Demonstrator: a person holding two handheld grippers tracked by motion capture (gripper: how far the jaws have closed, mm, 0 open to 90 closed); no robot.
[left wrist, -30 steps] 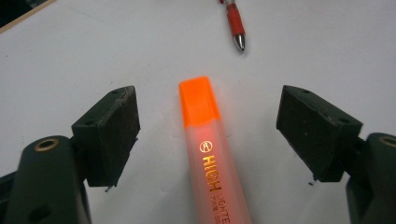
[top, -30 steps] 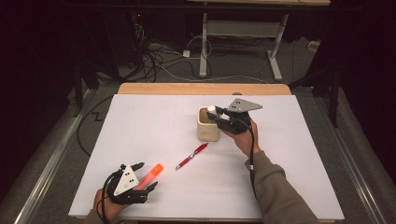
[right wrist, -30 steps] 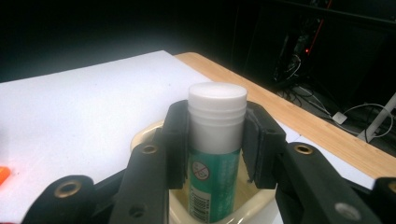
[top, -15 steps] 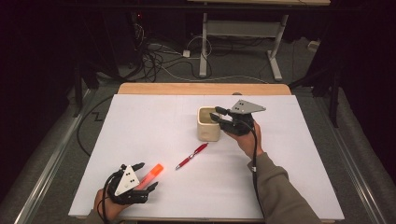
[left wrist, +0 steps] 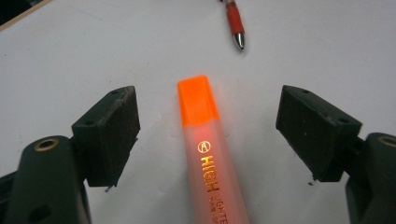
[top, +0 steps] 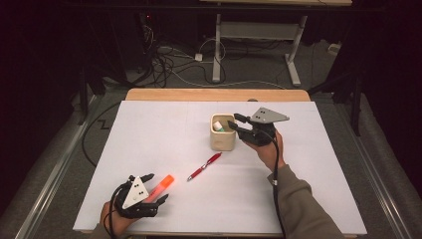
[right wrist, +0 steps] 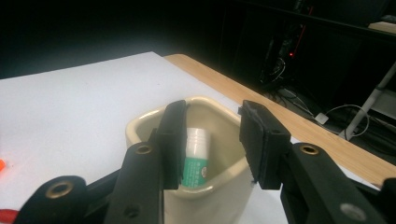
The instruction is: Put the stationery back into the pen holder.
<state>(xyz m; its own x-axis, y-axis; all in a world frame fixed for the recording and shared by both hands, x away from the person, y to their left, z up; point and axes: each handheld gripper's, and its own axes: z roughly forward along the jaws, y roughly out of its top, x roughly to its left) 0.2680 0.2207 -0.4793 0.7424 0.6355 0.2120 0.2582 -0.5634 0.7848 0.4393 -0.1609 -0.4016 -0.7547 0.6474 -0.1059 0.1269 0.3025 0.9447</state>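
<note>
A cream cup [top: 222,138] stands mid-table with a white and green tube [right wrist: 195,161] leaning inside it. My right gripper [top: 235,123] hovers at the cup's right rim; its jaws [right wrist: 212,121] have just been opening and stand apart over the cup's mouth, pressing on nothing, with the tube showing below the gap. An orange highlighter [left wrist: 205,140] lies on the white table between the wide-apart pads of my left gripper [left wrist: 206,105], untouched by either pad. In the high view that left gripper [top: 157,187] rests near the front left edge, around the highlighter [top: 162,184].
A red pen [top: 204,167] lies between the cup and the highlighter; its tip [left wrist: 235,28] shows beyond the highlighter's cap. The white sheet [top: 149,134] covers a wooden tabletop [top: 214,94]. Cables and a desk frame [top: 259,45] lie on the floor behind.
My right gripper has eased slightly back to the right from the cup and its jaws stand a bit wider. The left gripper and the highlighter have stayed put.
</note>
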